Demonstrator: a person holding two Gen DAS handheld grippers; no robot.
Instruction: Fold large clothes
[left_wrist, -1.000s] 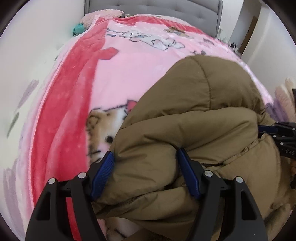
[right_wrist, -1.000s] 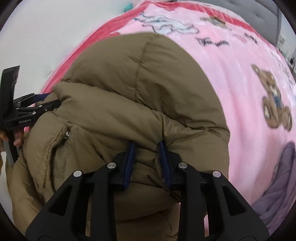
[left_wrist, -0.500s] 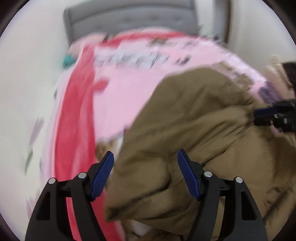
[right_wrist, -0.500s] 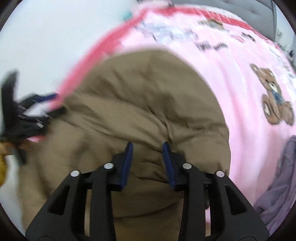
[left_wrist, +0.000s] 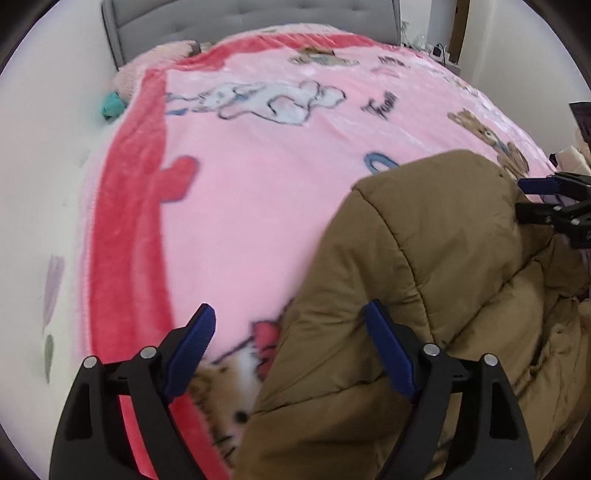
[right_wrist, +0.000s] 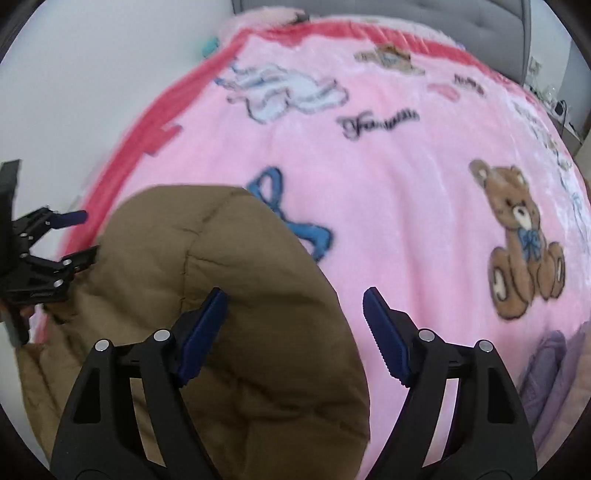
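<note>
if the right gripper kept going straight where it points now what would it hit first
Most likely the pink blanket, just past the rounded edge of the brown puffer jacket. The right gripper, its jaws opening and gripping nothing, straddles that edge, so its left finger may brush the jacket; depth is unclear.

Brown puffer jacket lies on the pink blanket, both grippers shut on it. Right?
Not quite. The brown puffer jacket does lie on the pink plush blanket, but the left gripper and right gripper are opening, fingers clear of fabric, per both wrist views.
</note>
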